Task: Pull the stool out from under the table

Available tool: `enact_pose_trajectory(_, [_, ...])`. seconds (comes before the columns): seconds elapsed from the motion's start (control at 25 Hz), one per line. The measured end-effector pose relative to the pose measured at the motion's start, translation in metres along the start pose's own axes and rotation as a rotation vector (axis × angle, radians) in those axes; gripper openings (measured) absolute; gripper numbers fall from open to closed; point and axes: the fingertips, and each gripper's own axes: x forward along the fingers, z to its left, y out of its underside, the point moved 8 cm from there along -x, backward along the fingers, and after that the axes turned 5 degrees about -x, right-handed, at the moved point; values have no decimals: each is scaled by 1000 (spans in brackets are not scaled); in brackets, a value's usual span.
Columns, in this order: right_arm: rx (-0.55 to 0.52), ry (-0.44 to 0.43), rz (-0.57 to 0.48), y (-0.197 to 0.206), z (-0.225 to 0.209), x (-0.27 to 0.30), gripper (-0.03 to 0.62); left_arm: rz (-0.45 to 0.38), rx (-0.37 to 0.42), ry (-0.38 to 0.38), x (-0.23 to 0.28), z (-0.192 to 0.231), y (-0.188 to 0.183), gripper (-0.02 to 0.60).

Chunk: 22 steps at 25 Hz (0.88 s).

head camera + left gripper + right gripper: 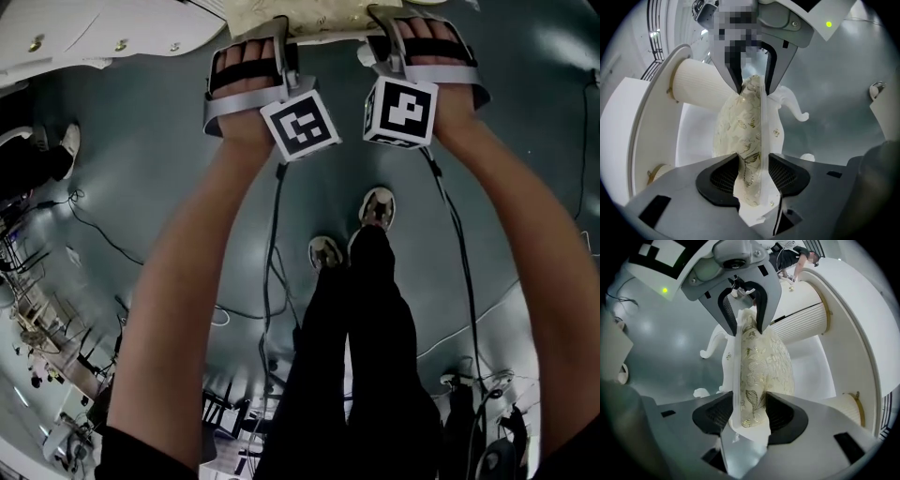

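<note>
Both grippers grip the stool with a cream gold-flowered cushion and a white carved frame (309, 14).

The left gripper (753, 176) has its jaws fairly wide and clamped on the seat rim, with cushion and white frame edge pressed between the pads. The right gripper (750, 416) does the same on the opposite rim. Each gripper sees the other straight ahead across the seat, the right gripper (754, 79) past the left jaws and the left gripper (743, 310) past the right jaws. The two-sided hold likely keeps the stool square while it is dragged, so it does not swing.

The stool (740, 126) runs forward from the jaws. Its curled white leg (797, 105) is to the right of the left jaws, over the grey glossy floor (141, 141).

The white round counter (647, 140) with its fluted cream pedestal (701, 86) is beyond and to the left of the left jaws. It is to the right of the right jaws (862, 333).

In the head view both grippers (272, 42) (394, 37) are at the stool's near edge, arms stretched out. The pull looks under way. How much of the stool is under the counter can't be told.
</note>
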Motion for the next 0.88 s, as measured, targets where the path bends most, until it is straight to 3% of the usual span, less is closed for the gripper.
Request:
enact_pose_trajectory(0.4, [30,-9,44,-27,56,-73,216,-36,38,32,-75,-52,10,207])
enact_pose_trajectory(0.52, [63,-5,24,-35,72,-97,216,-31,15,45,-99,-68,8,209])
enact_pose_trajectory(0.68, [48,-4,42,-34,97,-122,218,-21,67,15,-122,-88,10,208])
enact_pose_trajectory(0.88, [39,-16,20,-42,121,-152,218,-10,4,71,-158,-115,8,209])
